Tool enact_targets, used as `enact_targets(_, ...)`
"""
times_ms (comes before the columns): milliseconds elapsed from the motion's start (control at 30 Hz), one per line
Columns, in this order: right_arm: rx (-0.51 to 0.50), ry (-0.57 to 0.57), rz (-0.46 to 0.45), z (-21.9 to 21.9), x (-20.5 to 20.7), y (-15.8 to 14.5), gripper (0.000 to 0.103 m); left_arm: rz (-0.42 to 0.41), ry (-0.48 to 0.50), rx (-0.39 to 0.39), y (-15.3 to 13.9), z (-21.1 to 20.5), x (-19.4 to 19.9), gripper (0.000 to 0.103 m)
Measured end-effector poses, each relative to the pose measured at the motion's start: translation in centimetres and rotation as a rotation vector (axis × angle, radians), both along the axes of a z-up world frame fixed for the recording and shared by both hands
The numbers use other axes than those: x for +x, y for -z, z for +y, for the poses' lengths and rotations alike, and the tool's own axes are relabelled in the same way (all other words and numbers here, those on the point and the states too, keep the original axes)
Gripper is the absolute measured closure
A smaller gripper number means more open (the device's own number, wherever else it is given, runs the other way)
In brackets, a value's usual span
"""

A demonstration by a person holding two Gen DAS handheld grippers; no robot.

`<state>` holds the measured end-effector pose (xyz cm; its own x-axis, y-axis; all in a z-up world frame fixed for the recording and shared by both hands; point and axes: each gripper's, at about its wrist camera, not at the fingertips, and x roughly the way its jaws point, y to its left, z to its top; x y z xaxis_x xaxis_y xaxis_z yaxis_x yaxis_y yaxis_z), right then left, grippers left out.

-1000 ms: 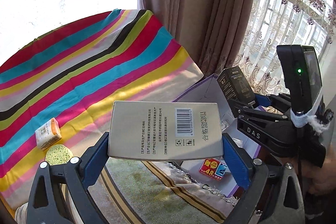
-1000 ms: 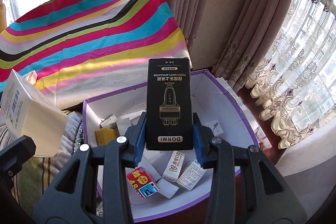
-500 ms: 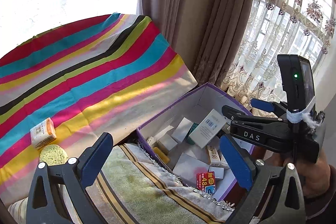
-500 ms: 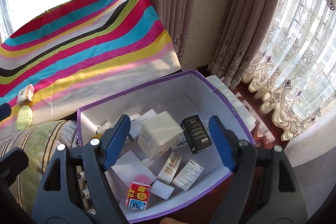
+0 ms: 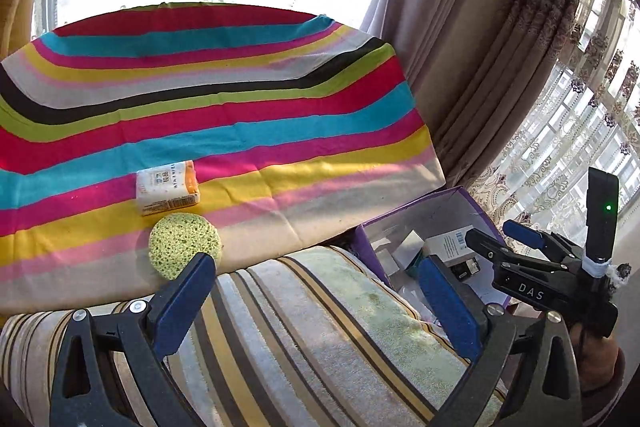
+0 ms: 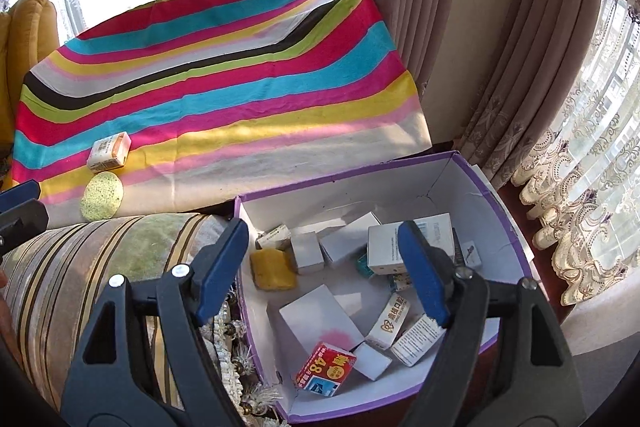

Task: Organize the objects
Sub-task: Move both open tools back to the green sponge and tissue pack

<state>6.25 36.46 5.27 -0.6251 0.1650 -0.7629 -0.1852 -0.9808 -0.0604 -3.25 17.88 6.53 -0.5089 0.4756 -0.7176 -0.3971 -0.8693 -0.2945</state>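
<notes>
A purple-rimmed white box (image 6: pixel 436 163) holds several small cartons, a yellow sponge (image 6: pixel 273 269) and a red "48" packet (image 6: pixel 326 367); its corner shows in the left wrist view (image 5: pixel 424 205). A small orange-and-white box (image 5: pixel 167 187) and a round green sponge (image 5: pixel 184 245) lie on the striped cloth (image 5: pixel 224 115), also in the right wrist view as the box (image 6: pixel 109 151) and sponge (image 6: pixel 102 195). My left gripper (image 5: pixel 316 303) is open and empty over a striped cushion. My right gripper (image 6: pixel 324 271) is open and empty above the box; it also appears in the left wrist view (image 5: pixel 496 239).
A striped green-and-brown cushion (image 5: pixel 320 331) lies between the cloth and the box. Heavy curtains (image 6: pixel 460 27) and lace curtains (image 6: pixel 588 179) hang behind and to the right. A yellow cushion (image 6: pixel 28 31) sits at far left.
Both grippers opened: the grey carton and the black box dropped into the purple box. My left gripper then swung left toward the striped cloth; my right gripper backed slightly off the box.
</notes>
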Motion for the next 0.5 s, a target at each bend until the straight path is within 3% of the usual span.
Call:
enact_targets(233,-0.033,-0.095,-0.019,-3.1,-0.8,0.0,0.023,-0.048,-0.126,0.018,1.0,-5.5,-0.9,0.0)
enact_targets(500,-0.042,-0.182,-0.057,-6.5,-2.5,0.6,0.023,-0.145,-0.196,-0.041,3.3,-7.9,-2.6,0.0)
